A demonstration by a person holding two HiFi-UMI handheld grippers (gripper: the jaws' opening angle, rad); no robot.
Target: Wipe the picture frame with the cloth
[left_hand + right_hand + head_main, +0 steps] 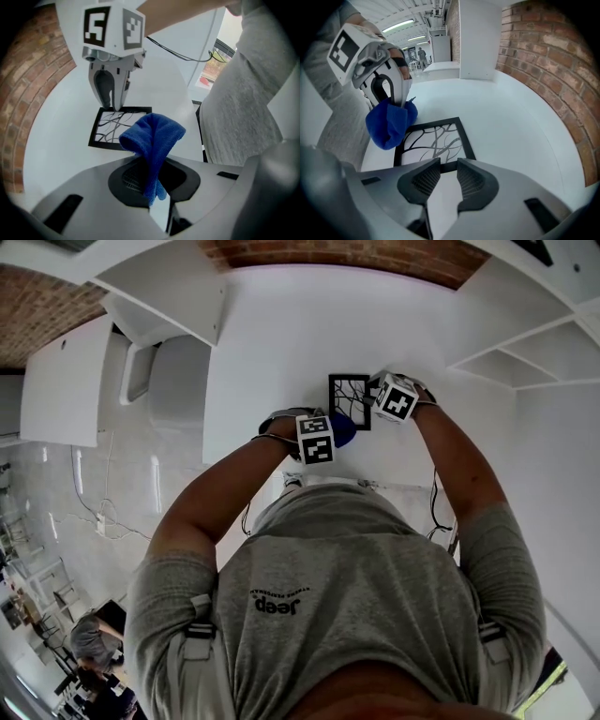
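- The left gripper (152,182) has its pads clamped on a blue cloth (154,133), which is pinched by its tail while the bunched bulk sticks out past the tips
- The right gripper (448,164) is held with its jaws fairly wide and nothing pinched; only the near black edge of the picture frame (433,140) is seen through the gap, and contact can't be made out there
- The frame is laid flat on the white table (511,117) between the two grippers, with its slightly longer side pointed away from the person, as judged from the head view
- From the cloth hand the frame is found just ahead and a touch left, one corner hidden behind the cloth, so the left hand is the one placed for the wipe, and a sweep along the long side is probably what's called for
- The right tips set down at the frame's far edge are shown only in the left gripper view, the open gap only in the right gripper view, and in the head view both sets of jaws are hidden under the marker cubes
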